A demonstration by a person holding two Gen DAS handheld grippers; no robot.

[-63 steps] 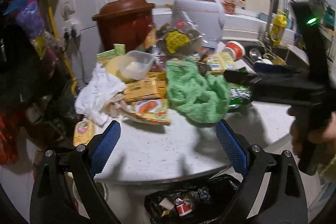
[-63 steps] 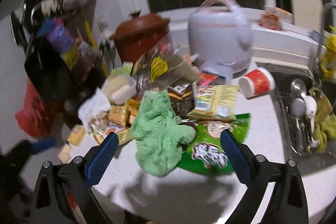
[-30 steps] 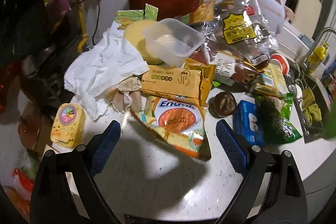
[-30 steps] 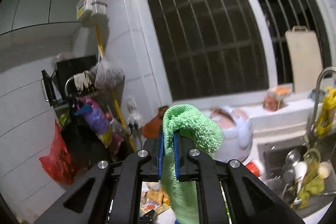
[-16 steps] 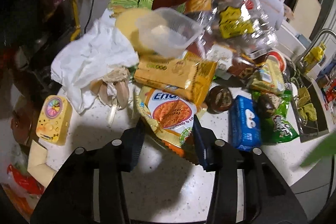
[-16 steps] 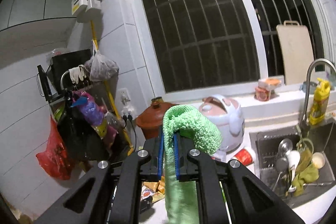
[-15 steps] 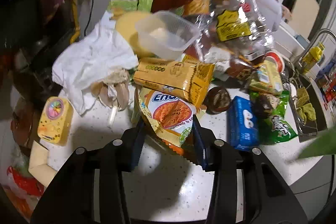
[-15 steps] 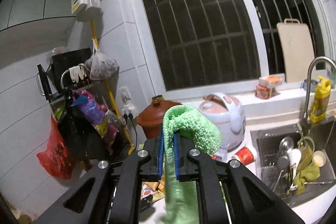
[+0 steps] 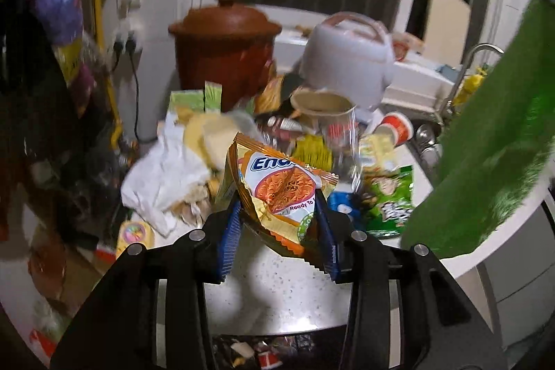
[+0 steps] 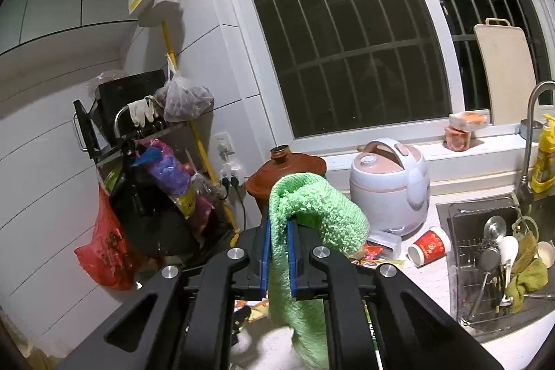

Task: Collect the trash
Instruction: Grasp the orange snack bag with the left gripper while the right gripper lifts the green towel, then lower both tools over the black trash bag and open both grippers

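Note:
My left gripper [image 9: 277, 231] is shut on an orange noodle packet [image 9: 277, 193] and holds it lifted above the white counter [image 9: 277, 293]. Behind it lies a pile of trash: a white crumpled tissue [image 9: 163, 175], a green snack bag [image 9: 388, 200], a blue packet [image 9: 341, 205] and a red paper cup [image 9: 395, 127]. A black trash bag [image 9: 263, 352] sits below the counter's front edge. My right gripper [image 10: 277, 252] is shut on a green cloth [image 10: 312, 214], held high above the counter. The cloth also hangs at the right of the left wrist view [image 9: 492, 162].
A brown clay pot [image 9: 223, 54] and a white rice cooker [image 9: 347, 58] stand at the back of the counter. A sink [image 10: 492, 259] with utensils and a tap is at the right. A rack with hanging bags [image 10: 152, 196] stands at the left.
My left gripper closed on the noodle packet and lifted it off the counter, pulling back toward the front edge. My right gripper still holds the green cloth high.

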